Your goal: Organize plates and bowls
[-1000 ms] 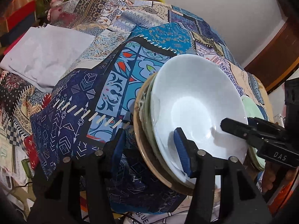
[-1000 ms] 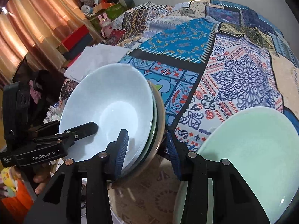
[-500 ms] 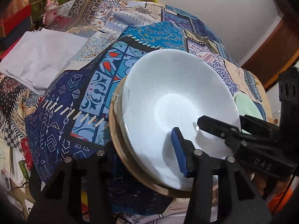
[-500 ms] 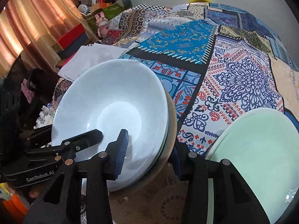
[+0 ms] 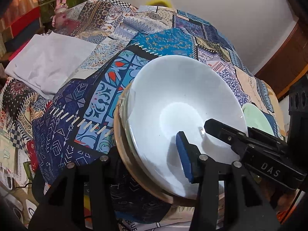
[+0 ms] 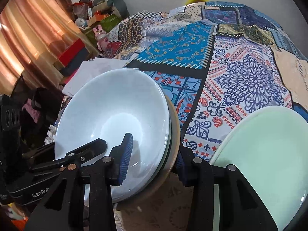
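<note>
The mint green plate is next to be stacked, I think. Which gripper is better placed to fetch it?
Probably the right gripper. The mint green plate lies right beside its outer finger, whereas the left gripper clamps the stack's opposite rim, with the stack between it and that plate.

One white bowl (image 5: 184, 104), one green plate (image 6: 265, 154), two tools (image 5: 150, 161) (image 6: 154, 157)

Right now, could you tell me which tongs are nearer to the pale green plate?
Right. The right tongs clamp the stacked bowls' rim directly beside the pale green plate; the left tongs grip the stack's far side.
</note>
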Demonstrator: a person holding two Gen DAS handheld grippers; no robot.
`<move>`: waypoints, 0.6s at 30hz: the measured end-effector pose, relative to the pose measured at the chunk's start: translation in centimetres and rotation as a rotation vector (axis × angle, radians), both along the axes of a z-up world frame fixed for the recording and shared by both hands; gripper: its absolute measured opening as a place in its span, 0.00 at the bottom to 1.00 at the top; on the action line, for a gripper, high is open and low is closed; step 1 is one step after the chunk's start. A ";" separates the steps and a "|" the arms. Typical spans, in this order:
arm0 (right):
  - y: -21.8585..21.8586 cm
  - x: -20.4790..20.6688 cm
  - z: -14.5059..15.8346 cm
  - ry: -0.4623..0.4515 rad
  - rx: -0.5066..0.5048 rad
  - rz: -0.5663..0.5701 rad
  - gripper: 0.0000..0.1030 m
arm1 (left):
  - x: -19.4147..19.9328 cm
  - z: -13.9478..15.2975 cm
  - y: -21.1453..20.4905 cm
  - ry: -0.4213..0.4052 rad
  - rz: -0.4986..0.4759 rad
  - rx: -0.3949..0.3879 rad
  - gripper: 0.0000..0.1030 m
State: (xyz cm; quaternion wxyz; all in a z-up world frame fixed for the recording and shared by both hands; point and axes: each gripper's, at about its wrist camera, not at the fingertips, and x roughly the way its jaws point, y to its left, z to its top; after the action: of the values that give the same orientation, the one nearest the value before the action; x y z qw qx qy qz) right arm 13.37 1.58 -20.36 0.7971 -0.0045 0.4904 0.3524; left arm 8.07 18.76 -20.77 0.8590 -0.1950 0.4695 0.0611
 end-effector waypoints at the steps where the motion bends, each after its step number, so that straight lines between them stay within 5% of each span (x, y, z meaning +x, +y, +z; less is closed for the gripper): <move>1: -0.1 -0.1 0.2 -0.010 0.000 -0.001 0.36 | 0.0 0.2 0.0 -0.005 0.000 -0.003 0.47; 18: -3.4 -0.2 5.0 -0.119 0.065 -0.053 0.35 | 0.5 5.4 -2.2 -0.107 -0.047 0.032 0.47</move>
State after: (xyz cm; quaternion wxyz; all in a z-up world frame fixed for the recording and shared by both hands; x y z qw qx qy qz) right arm 13.21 -1.81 -15.39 0.8336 0.0135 0.4305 0.3460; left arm 8.56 16.53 -15.37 0.8870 -0.1731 0.4263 0.0380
